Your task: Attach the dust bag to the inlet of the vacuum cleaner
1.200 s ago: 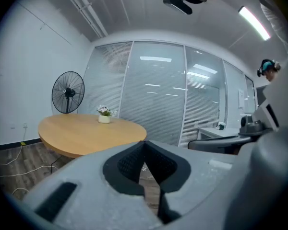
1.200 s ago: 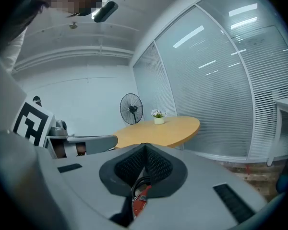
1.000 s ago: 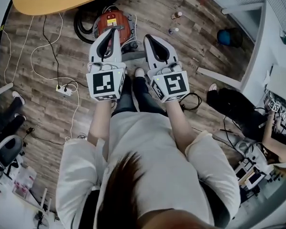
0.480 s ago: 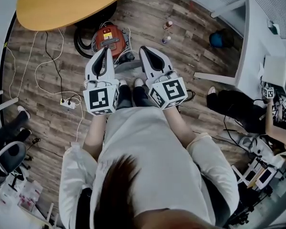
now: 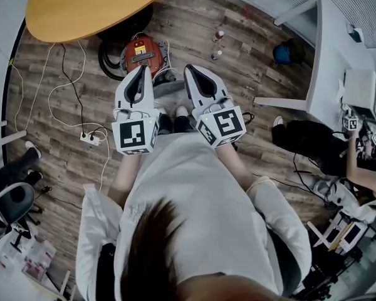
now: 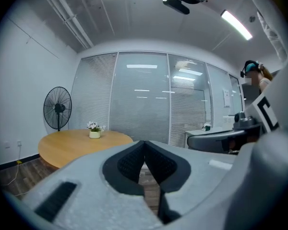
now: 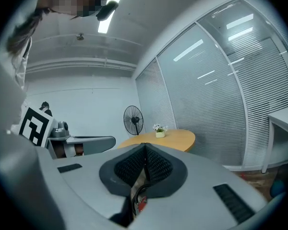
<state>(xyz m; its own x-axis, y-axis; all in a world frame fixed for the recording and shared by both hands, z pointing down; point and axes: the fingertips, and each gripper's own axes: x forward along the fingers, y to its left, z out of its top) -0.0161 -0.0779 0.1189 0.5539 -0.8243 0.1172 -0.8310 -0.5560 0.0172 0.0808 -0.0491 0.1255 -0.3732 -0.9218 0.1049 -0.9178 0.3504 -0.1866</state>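
The red vacuum cleaner (image 5: pixel 144 50) sits on the wood floor by the round table, its black hose (image 5: pixel 108 60) coiled at its left. Both grippers are held level in front of the person, side by side and above the floor. In the head view my left gripper (image 5: pixel 141 68) has its tips just short of the vacuum, and my right gripper (image 5: pixel 190 68) is to the vacuum's right. Each is shut with nothing between its pads, as the left gripper (image 6: pixel 144 142) and the right gripper (image 7: pixel 145 145) show in their own views. I see no dust bag that I can make out.
A round wooden table (image 5: pixel 88 5) stands past the vacuum. White cables run to a power strip (image 5: pixel 89 137) at the left. Two small bottles (image 5: pixel 217 36) stand at the right, with a blue object (image 5: pixel 283 54) and a desk beyond. A standing fan (image 6: pixel 57 110) is by the wall.
Both grippers have come up and back from the vacuum, still shut. Their tips covered it before and now stand clear of it in the head view.
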